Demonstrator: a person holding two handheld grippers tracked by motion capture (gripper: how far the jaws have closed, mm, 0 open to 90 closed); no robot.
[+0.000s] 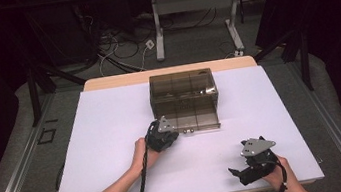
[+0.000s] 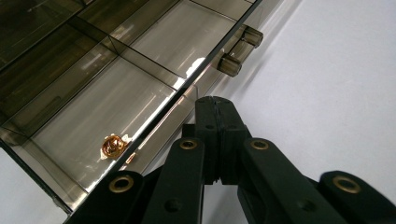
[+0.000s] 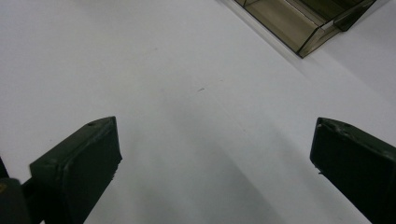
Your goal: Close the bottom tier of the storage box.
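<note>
Jaws up close: left hand-held gripper (image 2: 215,103) is pinched fully together, nothing between the tips, nose right at the front edge of the smoky drawer (image 2: 140,84).
Drawer: pulled out from the tinted organiser box (image 1: 183,91) at the middle of the white bench (image 1: 115,149), its little handle (image 2: 240,49) sticking out just beyond my tips.
Gold piece: a small gold trinket (image 2: 113,145) lies in the near compartment, close to the front wall and just beside my jaws.
Right side: right hand-held gripper (image 1: 249,168) spread wide, holding nothing, parked low on the bench well away from the box.
Risk one: pushing with closed tips off-centre from the handle could skew the drawer so it jams in the box.
Risk two: a sharp shove may send the light trinket skittering into a divider, or slide the whole box across the smooth bench, since my right isn't bracing it.
Risk three: tips could slip over the rim into the compartment.
</note>
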